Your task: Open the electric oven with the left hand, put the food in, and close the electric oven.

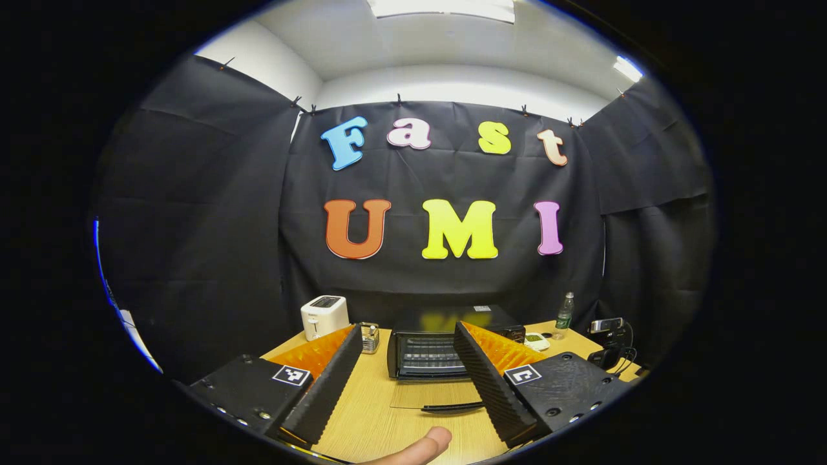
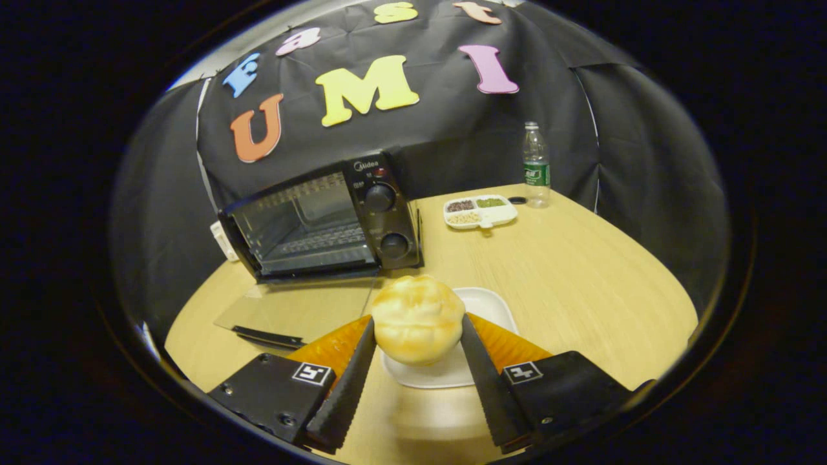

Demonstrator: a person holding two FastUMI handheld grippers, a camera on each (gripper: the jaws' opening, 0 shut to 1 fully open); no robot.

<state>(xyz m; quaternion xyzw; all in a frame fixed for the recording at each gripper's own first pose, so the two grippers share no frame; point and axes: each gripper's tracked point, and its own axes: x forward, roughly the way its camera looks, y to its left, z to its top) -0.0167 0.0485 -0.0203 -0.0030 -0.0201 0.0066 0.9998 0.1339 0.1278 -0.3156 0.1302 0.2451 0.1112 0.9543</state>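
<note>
R tool (image 2: 413,336) grips bun (image 2: 417,327); oven (image 2: 323,219) door open.

Black cloth walls (image 1: 213,213) enclose the booth ahead of both tongs. A white ceiling (image 1: 413,45) with bright light panels (image 1: 442,6) sits above. A wooden table (image 2: 581,271) spreads beneath them.

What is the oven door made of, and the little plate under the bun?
The oven door looks like clear glass: the wooden table shows through it, with a dark handle along its edge. The plate looks like glossy white ceramic or plastic; which one is hard to tell.
</note>
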